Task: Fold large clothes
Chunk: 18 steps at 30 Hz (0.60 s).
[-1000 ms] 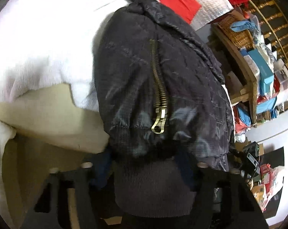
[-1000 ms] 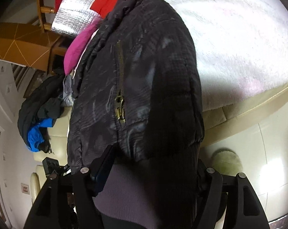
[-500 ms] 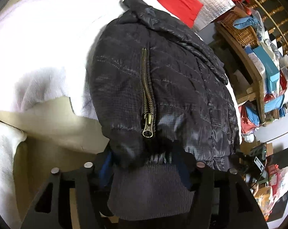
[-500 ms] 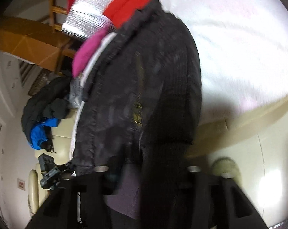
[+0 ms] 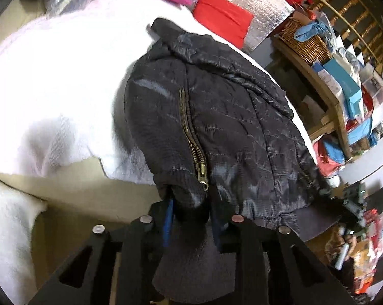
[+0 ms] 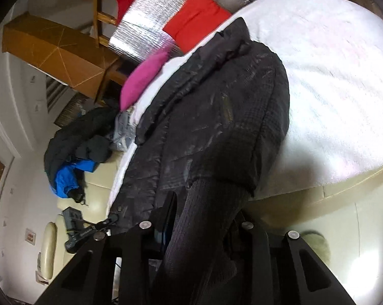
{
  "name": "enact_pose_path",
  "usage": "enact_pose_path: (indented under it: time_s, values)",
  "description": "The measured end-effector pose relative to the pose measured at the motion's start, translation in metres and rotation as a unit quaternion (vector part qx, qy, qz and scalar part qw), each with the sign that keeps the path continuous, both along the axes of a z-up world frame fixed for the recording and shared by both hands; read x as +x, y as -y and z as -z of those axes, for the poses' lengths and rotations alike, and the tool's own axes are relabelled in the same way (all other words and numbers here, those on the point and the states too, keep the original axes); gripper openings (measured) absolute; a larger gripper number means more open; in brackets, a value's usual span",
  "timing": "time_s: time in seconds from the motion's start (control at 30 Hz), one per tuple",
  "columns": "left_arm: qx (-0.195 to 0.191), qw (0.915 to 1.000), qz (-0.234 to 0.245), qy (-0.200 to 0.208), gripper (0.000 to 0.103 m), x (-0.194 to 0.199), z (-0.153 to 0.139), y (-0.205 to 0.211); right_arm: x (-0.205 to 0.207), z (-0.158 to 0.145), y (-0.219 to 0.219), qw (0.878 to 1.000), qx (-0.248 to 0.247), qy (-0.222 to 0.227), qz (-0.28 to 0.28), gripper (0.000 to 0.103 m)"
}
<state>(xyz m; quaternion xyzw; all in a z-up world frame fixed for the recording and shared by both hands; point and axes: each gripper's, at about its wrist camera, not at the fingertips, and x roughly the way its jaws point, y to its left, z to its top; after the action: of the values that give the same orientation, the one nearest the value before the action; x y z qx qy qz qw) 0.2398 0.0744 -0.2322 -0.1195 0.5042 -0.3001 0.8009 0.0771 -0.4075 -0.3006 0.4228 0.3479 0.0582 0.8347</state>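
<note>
A: Where is the black quilted jacket [image 5: 229,127]?

B: It lies spread on the white blanket [image 5: 64,76] of the bed, collar toward the far end, ribbed hem hanging off the near edge. A brass zipper [image 5: 191,137] runs down its front panel.

A: And the left tool [image 5: 191,218]?

B: Clamped on the ribbed hem just below the zipper pull; the knit bunches between its fingers.

A: The right tool [image 6: 204,218]?

B: Also pinched on the hem, at the other corner, with the dark ribbing [image 6: 206,223] running down between the fingers.

A: What surrounds the bed?

B: A pink cushion [image 6: 143,78] and a red cushion [image 5: 223,16] sit at the far end against a silver foil sheet [image 6: 150,25]. A wooden shelf [image 5: 331,96] with a wicker basket [image 5: 305,43] stands on one side; a dark pile of clothes [image 6: 77,139] with something blue lies on the other.
</note>
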Motion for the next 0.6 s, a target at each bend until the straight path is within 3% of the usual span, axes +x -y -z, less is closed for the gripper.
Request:
enact_pose_path:
  time_s: [0.07,0.1,0.17,0.2,0.23,0.27,0.3,0.37,0.47,0.53,0.6]
  values:
    - [-0.013,0.9997,0.003,-0.021,0.052,0.003,0.01,-0.001,0.004,0.018,0.004,0.999,0.022,-0.042,0.012,0.039]
    - [-0.015,0.9996,0.004,-0.025,0.053,0.002,0.015,0.0,0.005,0.025,0.006,0.998,0.036,-0.054,0.013,0.045]
    - [-0.014,0.9995,0.007,-0.026,0.052,0.001,0.02,0.005,0.007,0.036,0.009,0.996,0.063,-0.059,0.016,0.061]
    - [-0.011,0.9997,0.01,-0.021,0.052,0.0,0.02,0.008,0.007,0.038,0.009,0.996,0.067,-0.057,0.015,0.061]
    - [-0.008,0.9998,0.01,-0.013,0.041,-0.002,0.018,0.009,0.008,0.036,0.007,0.997,0.06,-0.051,0.008,0.061]
    - [-0.002,0.9999,0.01,-0.005,0.024,-0.003,0.016,0.009,0.008,0.031,0.005,0.998,0.042,-0.045,0.004,0.057]
    - [0.002,1.0,0.009,0.001,0.021,-0.004,0.014,0.007,0.008,0.025,0.001,0.999,0.023,-0.043,0.0,0.043]
    - [-0.013,0.9999,0.004,0.007,0.02,-0.004,0.007,-0.001,0.008,0.009,-0.006,0.999,-0.022,-0.035,-0.007,0.03]
    - [-0.04,0.999,0.001,0.021,0.02,-0.005,-0.004,-0.009,0.002,-0.009,-0.006,1.0,-0.022,0.007,-0.012,0.029]
    - [-0.045,0.9988,0.006,0.017,0.026,-0.003,-0.004,-0.009,0.001,-0.011,-0.003,1.0,-0.011,0.019,-0.016,0.029]
    - [-0.055,0.9983,0.012,-0.016,0.049,0.002,0.005,-0.007,0.008,-0.003,-0.002,1.0,-0.006,-0.004,-0.022,0.032]
